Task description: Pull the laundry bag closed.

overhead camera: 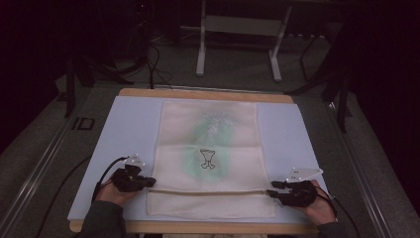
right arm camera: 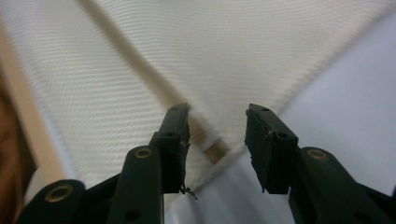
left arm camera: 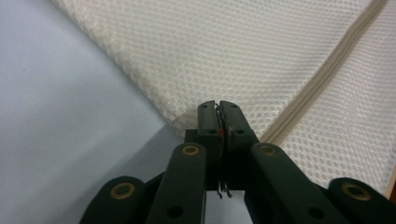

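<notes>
Cream mesh bag point(overhead camera: 210, 158) lies flat on the pale blue mat point(overhead camera: 129, 129) covering the desk point(overhead camera: 198, 94), its zipper point(overhead camera: 208, 191) running left to right near the near edge. High view: left gripper point(overhead camera: 147, 181) sits at the zipper's left end, right gripper point(overhead camera: 271, 191) at its right end.

Left gripper view: jaws nearly pressed together, tips over the bag's edge; whether they pinch mesh, cannot tell.

Right gripper view: jaws spread, the zipper's end point(right arm camera: 212, 147) between them, untouched.
</notes>
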Tool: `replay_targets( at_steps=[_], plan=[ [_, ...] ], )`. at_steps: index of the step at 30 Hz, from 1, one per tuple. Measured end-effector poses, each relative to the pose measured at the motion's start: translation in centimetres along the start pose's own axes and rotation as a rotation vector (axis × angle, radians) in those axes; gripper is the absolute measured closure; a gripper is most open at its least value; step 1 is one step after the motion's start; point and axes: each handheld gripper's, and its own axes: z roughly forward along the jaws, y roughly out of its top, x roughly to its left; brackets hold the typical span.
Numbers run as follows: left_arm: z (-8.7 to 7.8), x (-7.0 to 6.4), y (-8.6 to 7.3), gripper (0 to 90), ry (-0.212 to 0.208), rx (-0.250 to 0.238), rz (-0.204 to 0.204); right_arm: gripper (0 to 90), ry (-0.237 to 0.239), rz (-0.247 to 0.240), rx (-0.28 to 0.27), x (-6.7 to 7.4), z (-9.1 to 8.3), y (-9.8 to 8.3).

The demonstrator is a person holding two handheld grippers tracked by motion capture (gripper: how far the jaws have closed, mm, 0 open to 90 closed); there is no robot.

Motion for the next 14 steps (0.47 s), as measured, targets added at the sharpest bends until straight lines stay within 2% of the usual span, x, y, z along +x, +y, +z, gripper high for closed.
replay_targets(
  at_steps=[1,2,3,5,6,9,11,12,13,14],
  plan=[
    [-0.3,0.0,0.0,85.7,0.003,-0.022,0.005,56.9,-0.035,0.032,-0.017,-0.3,0.1,-0.2],
    [-0.3,0.0,0.0,85.1,0.003,-0.022,0.005,56.3,-0.053,0.051,-0.025,-0.4,0.0,-0.2],
    [-0.6,0.1,-0.1,84.1,0.021,-0.05,-0.001,55.8,-0.071,0.067,-0.039,-0.6,0.0,-0.3],
    [-0.8,0.2,-0.1,82.6,0.048,-0.07,-0.008,54.9,-0.112,0.105,-0.058,-1.0,-0.1,-0.4],
    [-0.8,0.2,-0.1,82.0,0.048,-0.07,-0.008,54.1,-0.131,0.121,-0.067,-1.1,-0.1,-0.6],
    [-1.3,0.6,-0.3,77.6,0.122,-0.112,-0.046,53.2,-0.184,0.157,-0.091,-1.5,-0.3,-1.0],
    [-1.4,1.0,-0.4,71.3,0.178,-0.128,-0.072,50.8,-0.225,0.193,-0.108,-1.8,-0.3,-1.3],
    [-1.4,1.0,-0.4,67.5,0.178,-0.128,-0.072,50.8,-0.225,0.193,-0.108,-1.8,-0.3,-1.3],
    [-1.5,1.5,-0.6,63.9,0.231,-0.137,-0.106,48.2,-0.248,0.227,-0.112,-2.2,-0.3,-1.6],
    [-1.5,1.5,-0.6,60.5,0.231,-0.137,-0.106,48.2,-0.248,0.227,-0.112,-2.2,-0.3,-1.6]
  ],
)
